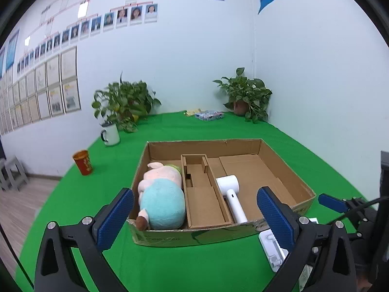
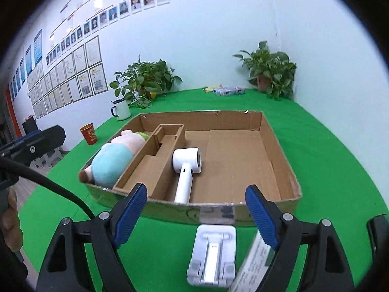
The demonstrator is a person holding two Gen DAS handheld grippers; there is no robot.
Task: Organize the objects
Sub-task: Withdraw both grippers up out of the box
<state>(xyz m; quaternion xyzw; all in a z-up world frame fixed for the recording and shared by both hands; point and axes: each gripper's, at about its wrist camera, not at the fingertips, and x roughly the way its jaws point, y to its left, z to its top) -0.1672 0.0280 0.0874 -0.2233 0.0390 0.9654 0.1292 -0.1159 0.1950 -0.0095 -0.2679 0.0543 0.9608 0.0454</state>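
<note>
Left wrist view: the left gripper (image 1: 194, 216) is held released, nothing between its blue pads, before the near wall of the cardboard box (image 1: 287, 170). Inside the box, a plush toy (image 1: 160, 194) is laid in the left compartment and a white hair dryer (image 1: 231, 194) just right of the central divider. Right wrist view: the right gripper (image 2: 195, 213) is likewise spread and empty in front of the box (image 2: 274, 136); a white folding stand (image 2: 212, 255) is seen on the green cloth just outside the near wall.
</note>
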